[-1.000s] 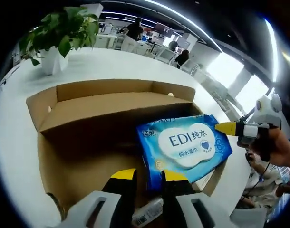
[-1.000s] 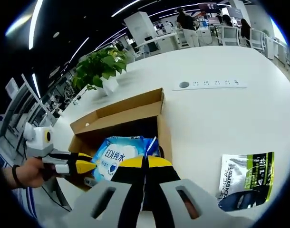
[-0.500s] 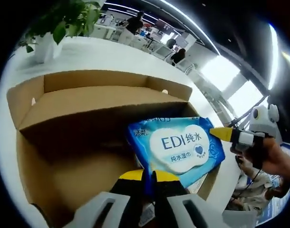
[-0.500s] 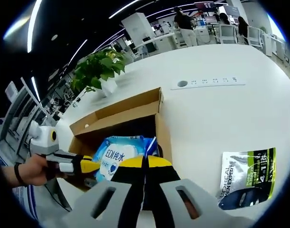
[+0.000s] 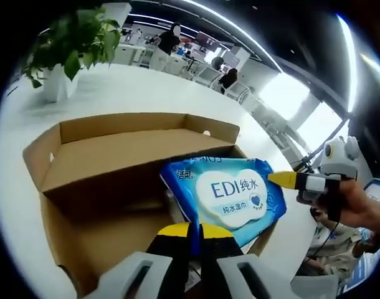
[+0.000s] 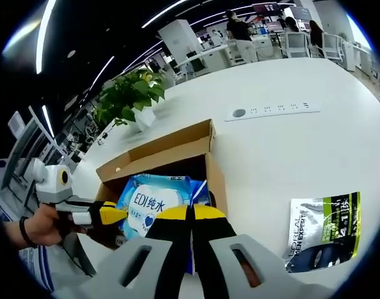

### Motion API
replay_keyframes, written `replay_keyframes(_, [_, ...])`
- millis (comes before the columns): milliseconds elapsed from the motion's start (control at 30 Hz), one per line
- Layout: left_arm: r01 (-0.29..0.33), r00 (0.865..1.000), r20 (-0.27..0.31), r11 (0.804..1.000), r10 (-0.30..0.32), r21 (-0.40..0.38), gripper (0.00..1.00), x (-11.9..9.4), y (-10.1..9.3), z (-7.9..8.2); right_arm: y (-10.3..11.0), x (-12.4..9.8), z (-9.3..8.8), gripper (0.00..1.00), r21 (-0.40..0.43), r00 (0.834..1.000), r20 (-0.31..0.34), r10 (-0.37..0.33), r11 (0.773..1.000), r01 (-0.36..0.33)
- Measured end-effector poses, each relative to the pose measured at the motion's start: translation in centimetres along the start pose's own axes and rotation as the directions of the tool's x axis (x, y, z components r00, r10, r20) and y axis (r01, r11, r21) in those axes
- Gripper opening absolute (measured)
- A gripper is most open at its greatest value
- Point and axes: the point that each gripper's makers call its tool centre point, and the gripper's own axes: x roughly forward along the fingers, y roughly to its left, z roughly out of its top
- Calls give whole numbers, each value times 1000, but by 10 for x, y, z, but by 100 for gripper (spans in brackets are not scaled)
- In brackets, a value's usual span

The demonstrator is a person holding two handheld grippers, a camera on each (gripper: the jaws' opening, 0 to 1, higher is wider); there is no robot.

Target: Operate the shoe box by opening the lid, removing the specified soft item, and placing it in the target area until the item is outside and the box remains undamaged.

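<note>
Blue wipes pack (image 5: 224,196) tilts above the shoe box (image 5: 115,187), each gripper (image 5: 189,232) (image 6: 190,215) pinching an opposite corner.

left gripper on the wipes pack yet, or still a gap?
Touching. In the left gripper view, the left gripper has its jaws closed on the near edge of the blue wipes pack, no gap between them.

wipes pack (image 5: 230,193): "EDI 纯水" | sachet (image 6: 322,230): "L'OREAL MEN EXPERT"
</note>
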Motion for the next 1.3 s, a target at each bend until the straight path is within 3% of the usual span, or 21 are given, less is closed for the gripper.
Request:
replay_keyframes(400, [-3,999,52,999,0,48,3,-21,-18,20,7,-18,16,0,18,998,54,34,999,-35])
replay_keyframes(800, [6,998,57,998,-10,57,3,-26,-32,18,5,-32,14,0,11,998,57,31,999,-31])
replay_keyframes(1067, [25,999,42,996,-29,90,3,-20,-50,19,-9,-48,13,0,25,997,74,11,1000,-13])
replay_keyframes(1300, [65,998,14,989,-67,131,3,-3,-77,20,-36,-72,7,0,64,994,103,-36,998,29])
